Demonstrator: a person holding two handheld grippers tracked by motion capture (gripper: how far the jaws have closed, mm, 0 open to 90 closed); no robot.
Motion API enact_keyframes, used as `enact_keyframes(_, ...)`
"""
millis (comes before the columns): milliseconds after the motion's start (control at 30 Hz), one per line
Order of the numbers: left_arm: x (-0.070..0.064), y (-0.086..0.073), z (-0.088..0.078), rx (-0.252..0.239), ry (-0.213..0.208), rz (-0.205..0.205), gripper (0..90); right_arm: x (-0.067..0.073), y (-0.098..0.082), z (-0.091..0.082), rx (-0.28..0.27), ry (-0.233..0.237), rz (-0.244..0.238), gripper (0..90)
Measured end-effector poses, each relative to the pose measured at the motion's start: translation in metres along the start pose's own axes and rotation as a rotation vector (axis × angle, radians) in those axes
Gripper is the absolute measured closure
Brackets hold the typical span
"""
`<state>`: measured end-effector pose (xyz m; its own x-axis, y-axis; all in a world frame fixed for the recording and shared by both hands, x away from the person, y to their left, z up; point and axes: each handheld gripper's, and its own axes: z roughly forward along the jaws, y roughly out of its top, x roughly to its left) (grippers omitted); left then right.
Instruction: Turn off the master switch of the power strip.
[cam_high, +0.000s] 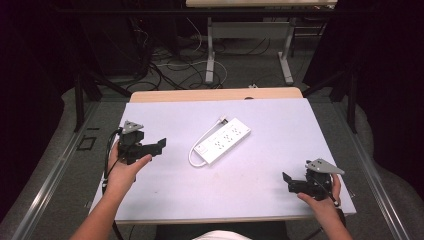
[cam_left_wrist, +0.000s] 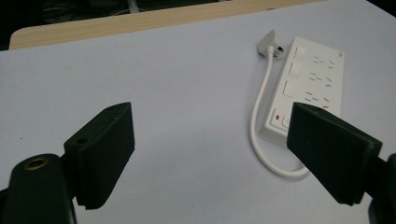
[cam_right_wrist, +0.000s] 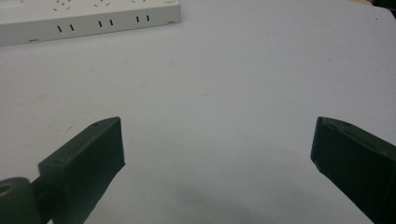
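Observation:
A white power strip (cam_high: 223, 140) lies slantwise in the middle of the pale mat (cam_high: 270, 115), its short white cord (cam_high: 192, 155) looped at the near end and its plug (cam_high: 223, 119) lying by the far end. At the mat's left side my left gripper (cam_high: 159, 146) is held in a hand, pointing right toward the strip and well short of it. In the left gripper view the jaws of that gripper (cam_left_wrist: 210, 154) stand open with nothing between them; the strip (cam_left_wrist: 310, 86) and plug (cam_left_wrist: 272, 45) lie ahead. Near the front right corner my right gripper (cam_high: 287, 181) is open and holds nothing (cam_right_wrist: 219, 158); the strip's side (cam_right_wrist: 88, 21) is far ahead.
The mat covers a wooden table whose far edge (cam_high: 215, 94) shows beyond it. Behind the table are floor cables (cam_high: 170, 70) and another table's white legs (cam_high: 210, 55). Dark frame bars (cam_high: 80, 100) stand at both sides.

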<state>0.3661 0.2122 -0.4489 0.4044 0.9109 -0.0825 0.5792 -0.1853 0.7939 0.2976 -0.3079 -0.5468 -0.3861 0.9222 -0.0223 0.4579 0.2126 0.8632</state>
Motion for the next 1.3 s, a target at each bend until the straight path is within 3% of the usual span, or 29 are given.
enact_keyframes(400,0.003,0.013,0.011,-0.018,-0.004,-0.045,16.5,-0.001,-0.001,0.001,0.004,0.001,0.007,2.4)
enact_keyframes(533,0.002,0.019,0.016,-0.012,-0.007,-0.021,16.7,-0.001,-0.001,0.002,0.005,0.004,0.001,2.4)
enact_keyframes(800,-0.002,0.027,0.024,-0.006,-0.011,-0.017,16.8,-0.002,-0.001,0.002,0.01,0.003,0.011,2.5)
enact_keyframes(867,-0.002,0.029,0.027,-0.005,0.003,0.006,16.8,-0.002,-0.001,0.002,0.01,0.003,0.011,2.6)
enact_keyframes(1033,-0.006,0.034,0.034,0.005,-0.007,0.011,18.5,-0.003,-0.002,0.002,0.007,-0.006,0.013,2.7)
enact_keyframes(1300,-0.015,0.04,0.048,0.038,-0.011,0.06,20.1,-0.004,-0.002,0.003,0.004,-0.005,0.012,2.9)
